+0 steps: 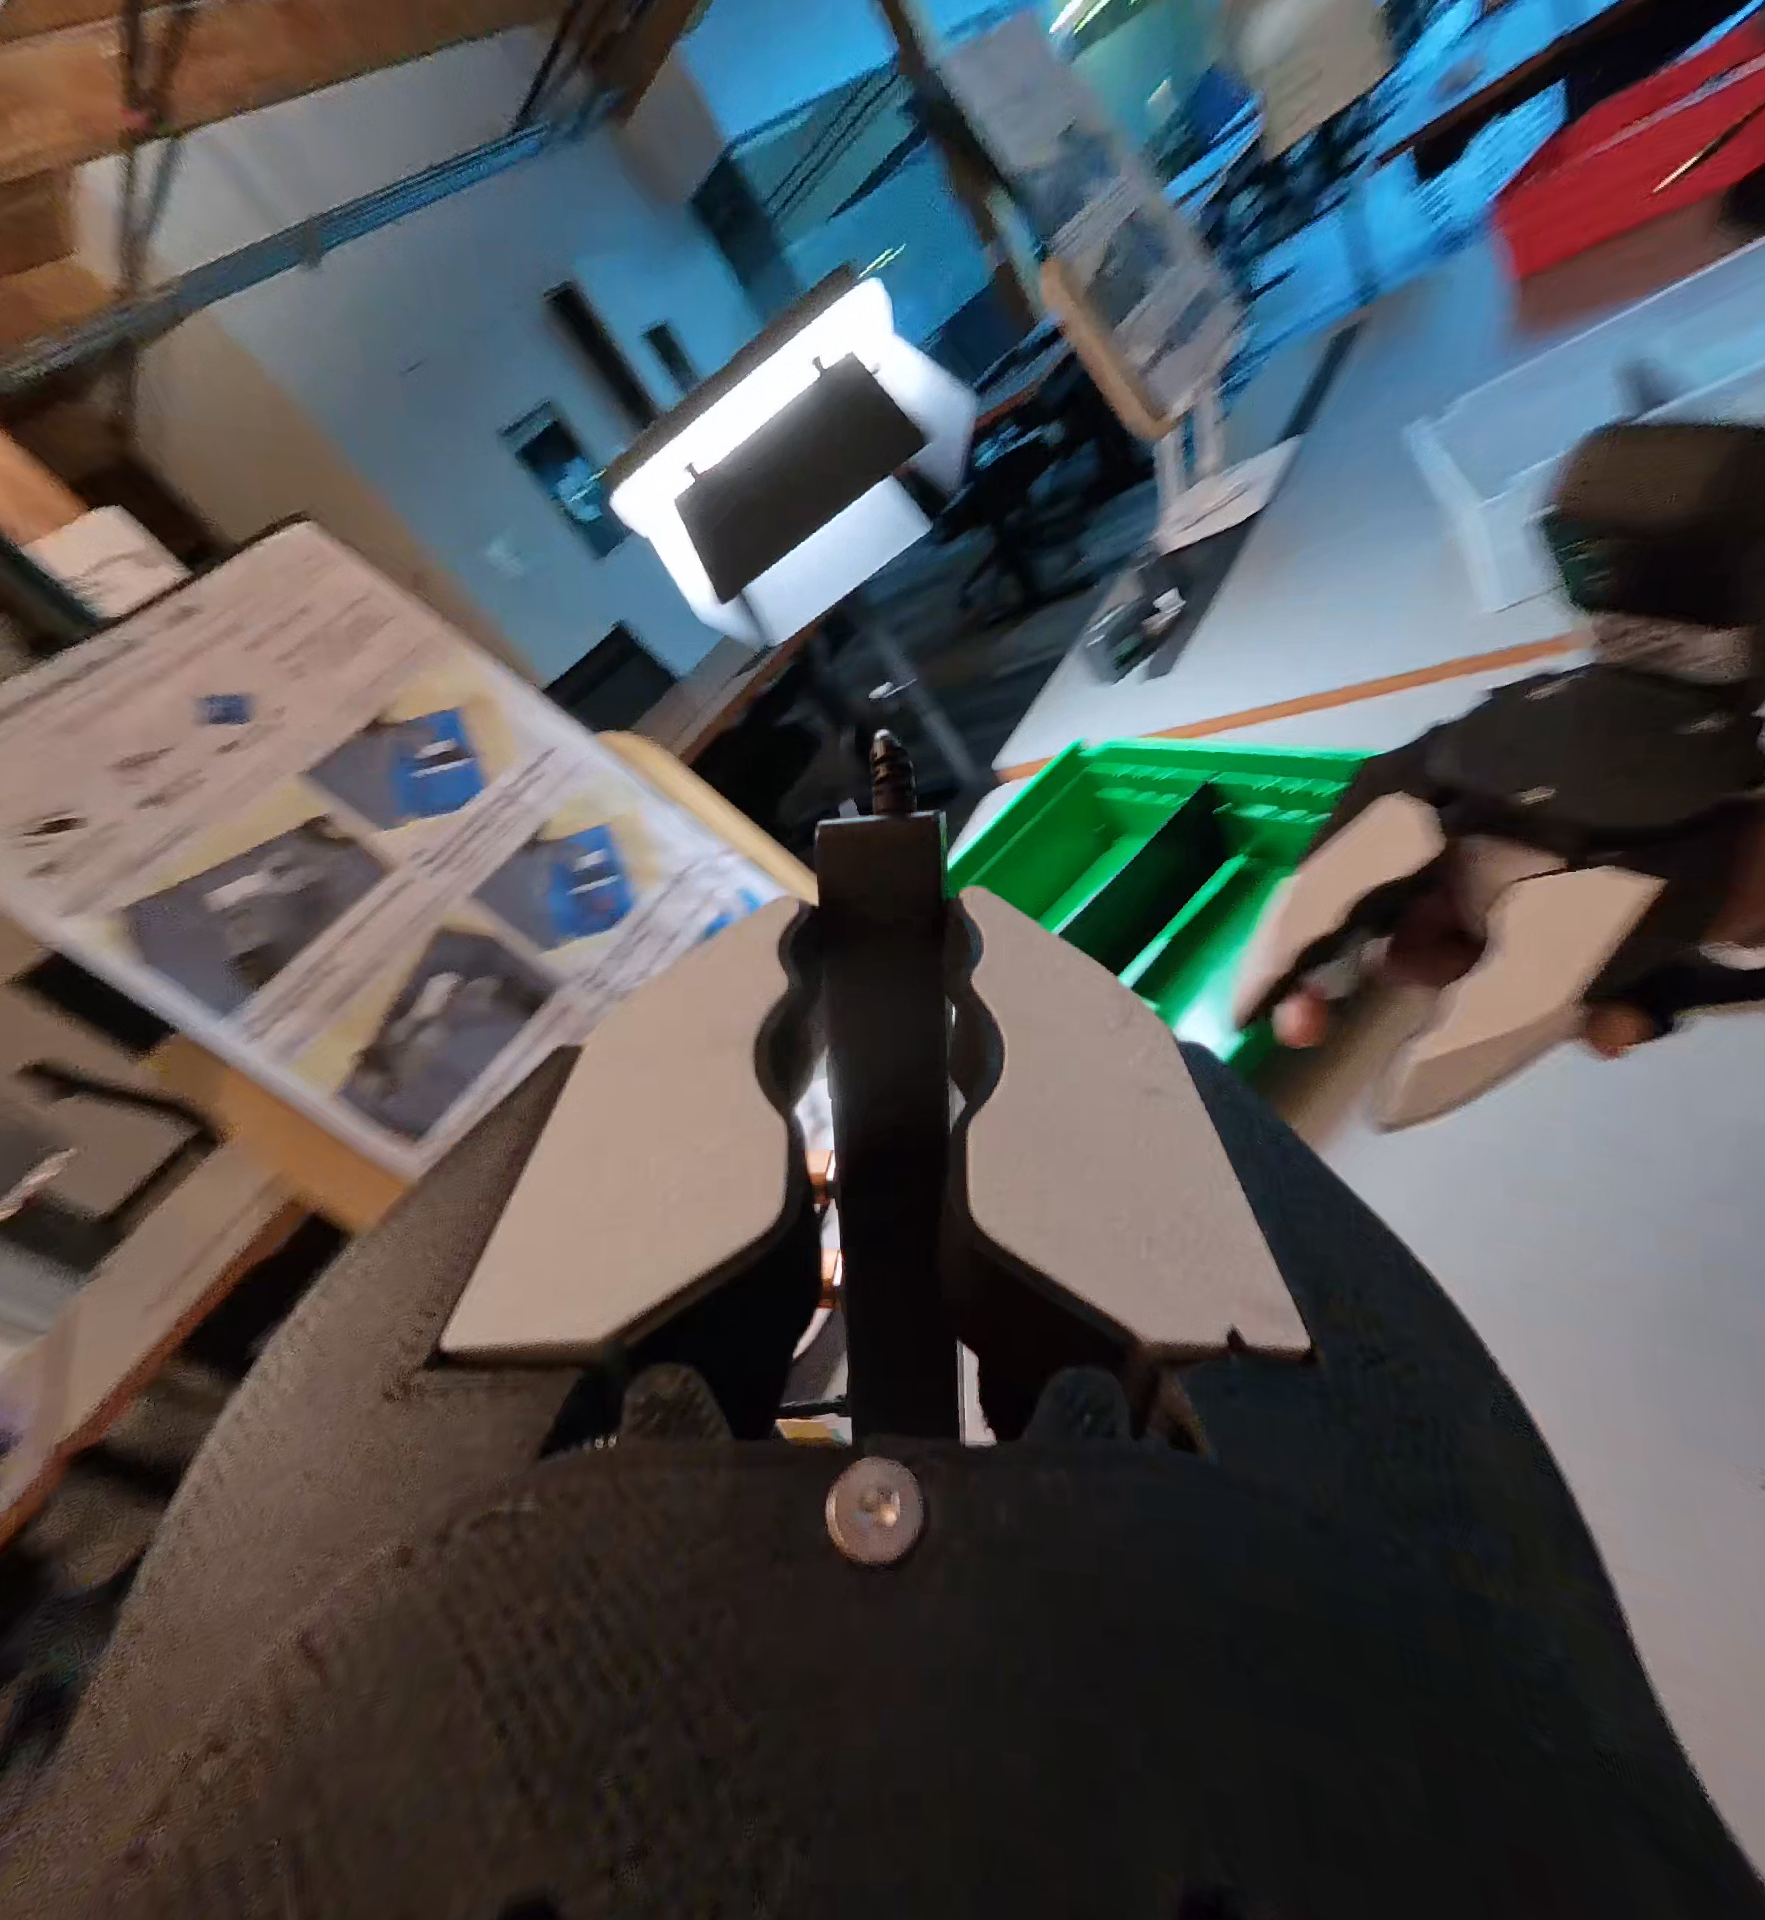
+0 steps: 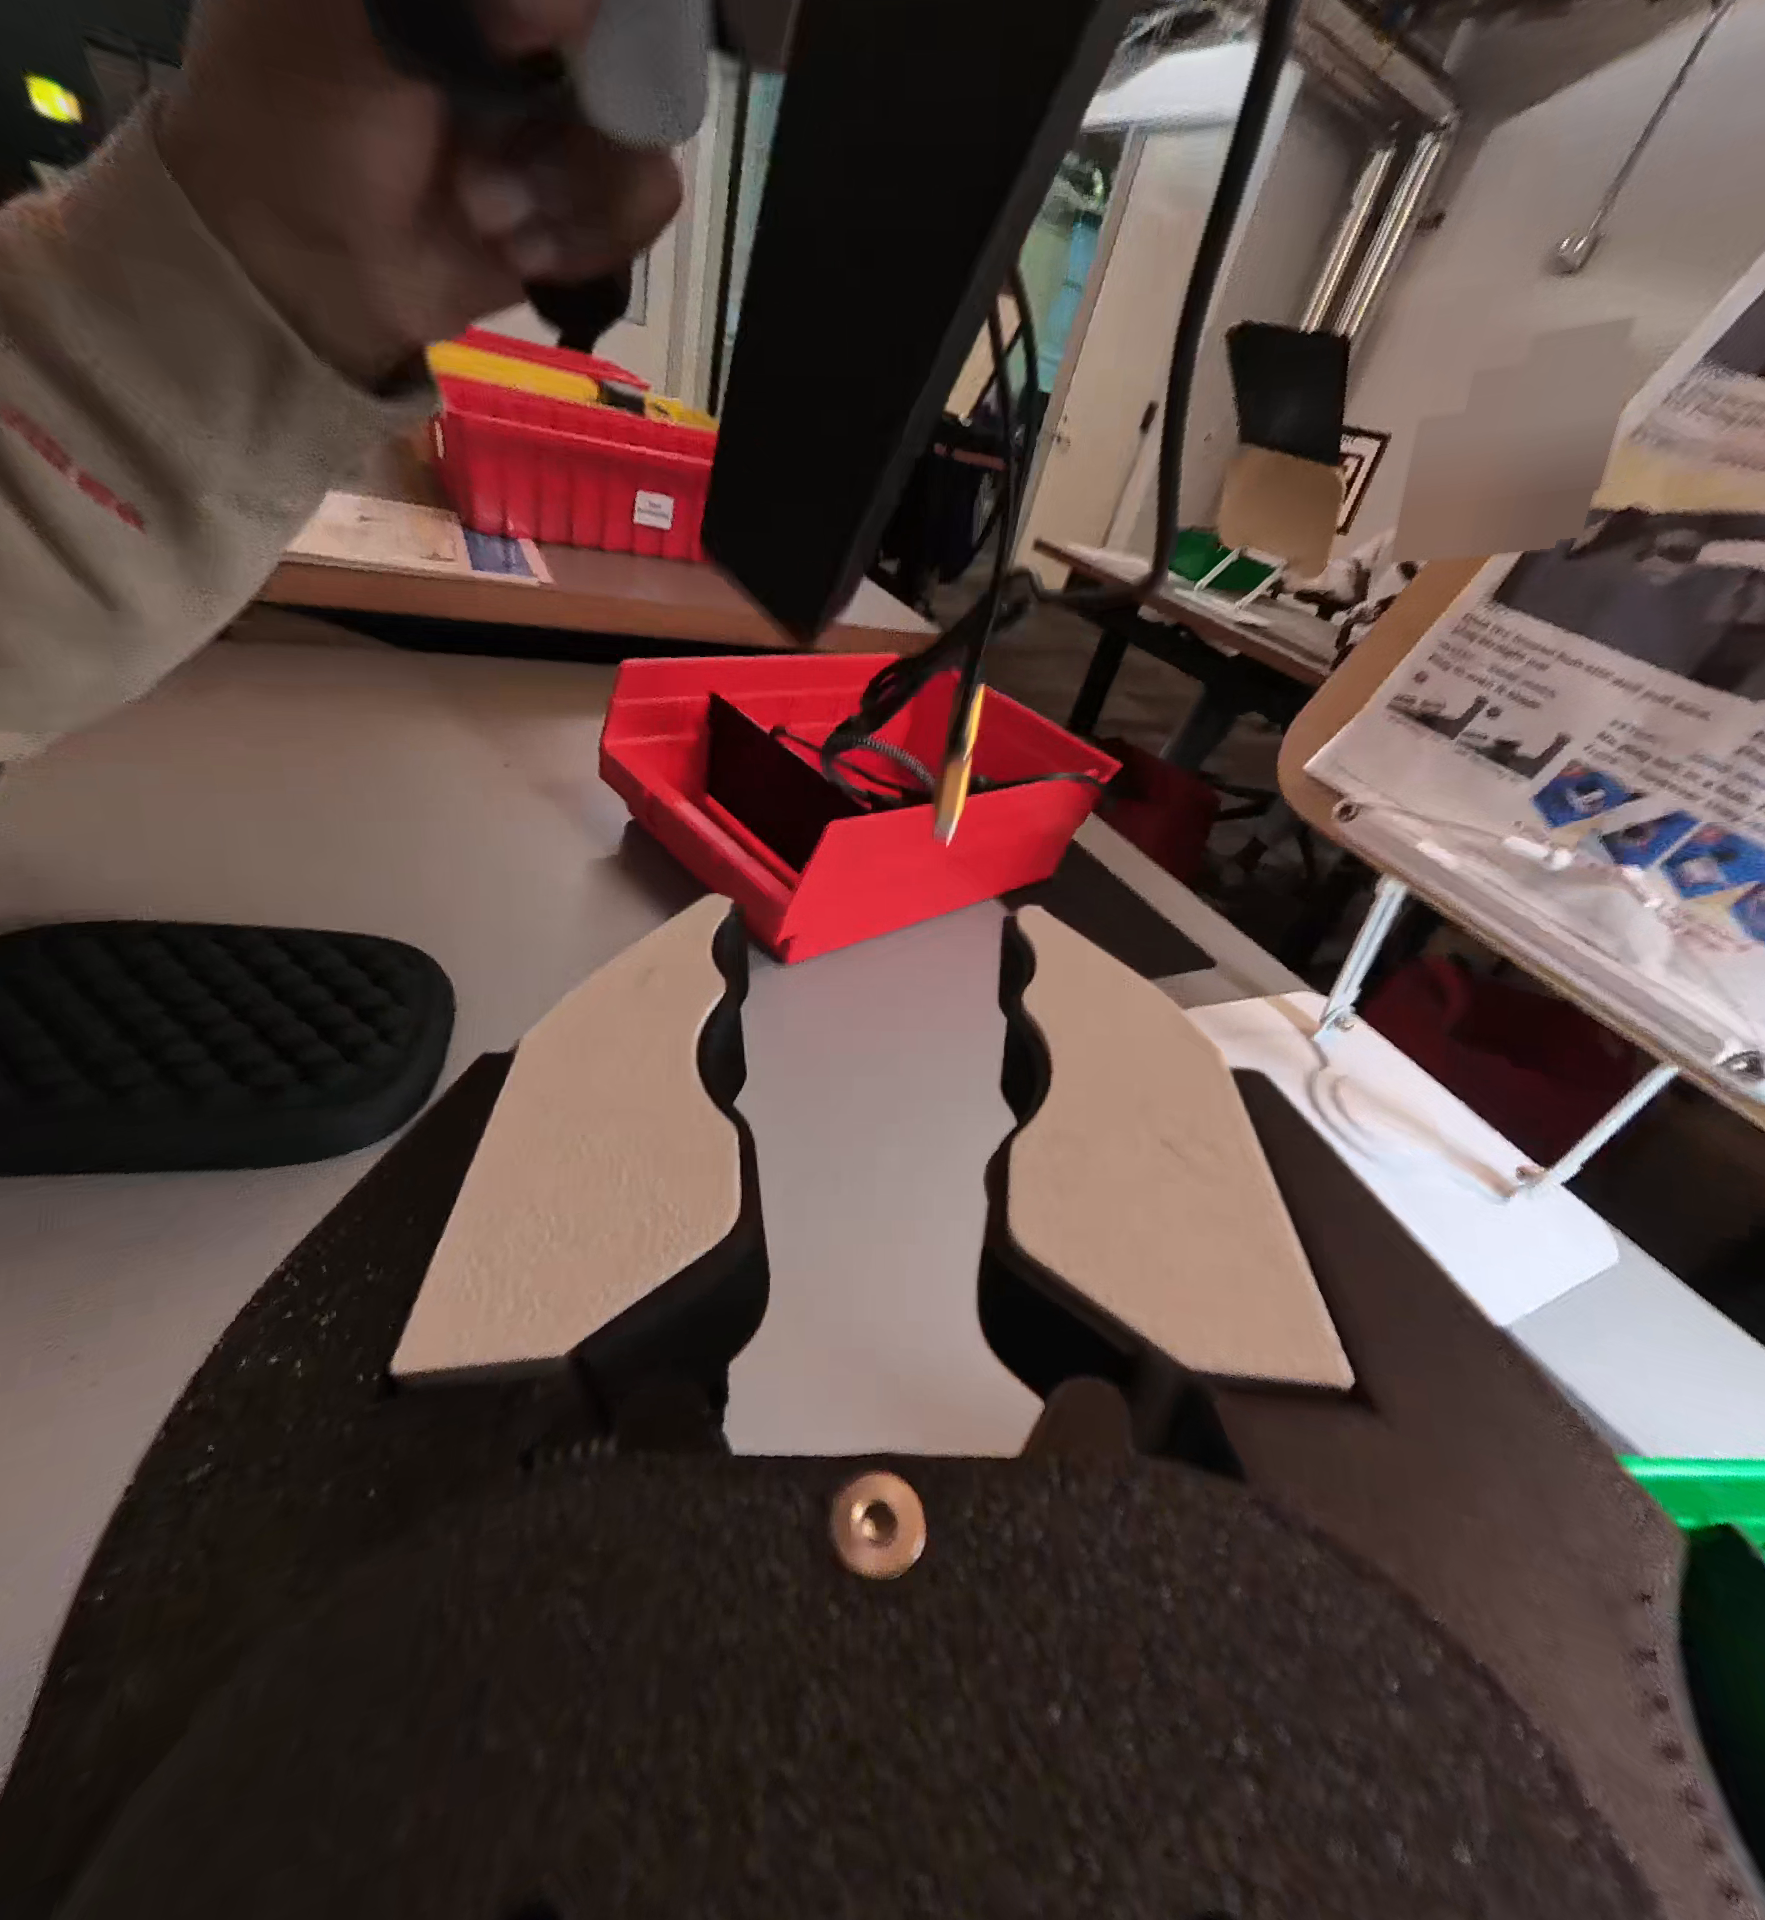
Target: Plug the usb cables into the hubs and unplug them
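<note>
Grey tabletop (image 2: pixel 234 790) carries a red bin (image 2: pixel 857 821) with cables. Left gripper (image 1: pixel 880 935), raised and tilted, clamps a black hub (image 1: pixel 883 1039) lengthwise along its fingers, cable end pointing away. Its USB plug (image 2: pixel 956 779) dangles tip-down above the bin. Right gripper (image 2: pixel 873 997) stands apart, empty. Instruction sheets (image 1: pixel 317 790) are too blurred to read.

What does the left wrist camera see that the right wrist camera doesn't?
Only the left wrist view shows its own tool clamped shut on the black hub, and the whole inside of the green bin.

Only the right wrist view shows the red bin holding cables, the dangling USB plug, the black bumpy pad and its own open, empty tool.

Both show the grey table, the black hub, the instruction sheet on a stand and some green bin.
</note>
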`<control>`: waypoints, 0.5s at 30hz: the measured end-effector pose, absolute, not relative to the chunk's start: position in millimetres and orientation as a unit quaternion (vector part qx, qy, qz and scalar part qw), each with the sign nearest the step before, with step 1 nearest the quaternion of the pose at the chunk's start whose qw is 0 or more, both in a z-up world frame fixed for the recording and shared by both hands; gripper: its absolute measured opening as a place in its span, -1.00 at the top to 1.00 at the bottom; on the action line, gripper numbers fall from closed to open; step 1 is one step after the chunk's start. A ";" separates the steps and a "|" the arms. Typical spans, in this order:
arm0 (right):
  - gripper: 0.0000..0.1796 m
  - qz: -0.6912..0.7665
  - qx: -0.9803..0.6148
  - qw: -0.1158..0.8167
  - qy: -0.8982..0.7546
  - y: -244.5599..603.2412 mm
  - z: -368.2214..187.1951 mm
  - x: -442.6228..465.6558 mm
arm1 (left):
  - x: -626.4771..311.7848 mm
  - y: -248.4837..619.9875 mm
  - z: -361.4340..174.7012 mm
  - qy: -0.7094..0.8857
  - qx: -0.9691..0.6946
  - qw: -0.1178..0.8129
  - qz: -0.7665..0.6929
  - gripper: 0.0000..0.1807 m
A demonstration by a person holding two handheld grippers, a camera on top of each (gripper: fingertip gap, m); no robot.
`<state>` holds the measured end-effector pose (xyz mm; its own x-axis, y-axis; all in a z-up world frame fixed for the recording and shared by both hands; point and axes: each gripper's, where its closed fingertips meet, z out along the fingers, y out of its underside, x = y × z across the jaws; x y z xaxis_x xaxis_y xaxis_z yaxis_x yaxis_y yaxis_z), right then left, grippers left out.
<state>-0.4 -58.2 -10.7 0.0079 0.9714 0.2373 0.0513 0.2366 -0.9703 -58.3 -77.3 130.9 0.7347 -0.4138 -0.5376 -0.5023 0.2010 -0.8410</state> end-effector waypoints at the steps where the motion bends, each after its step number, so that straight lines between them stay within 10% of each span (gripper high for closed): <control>1: 0.46 0.420 -0.447 0.558 -0.558 -54.3 -4.0 2.8 | -46.3 -81.5 127.6 0.371 -0.625 0.687 -0.004 0.75; 11: 0.31 0.486 -0.330 0.492 -0.643 -100.5 30.9 42.2 | 32.3 -115.9 80.2 0.438 -0.555 0.629 -0.325 0.74; 15: 0.67 0.442 -0.329 0.484 -0.679 -105.8 14.6 27.3 | 40.5 -103.6 56.6 0.427 -0.558 0.603 -0.377 0.74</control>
<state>27.3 -105.8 14.6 -0.3141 0.8756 0.3669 0.0185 0.3920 -0.9198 40.5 -103.6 56.6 0.3504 -0.9319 -0.0938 -0.0213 0.0923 -0.9955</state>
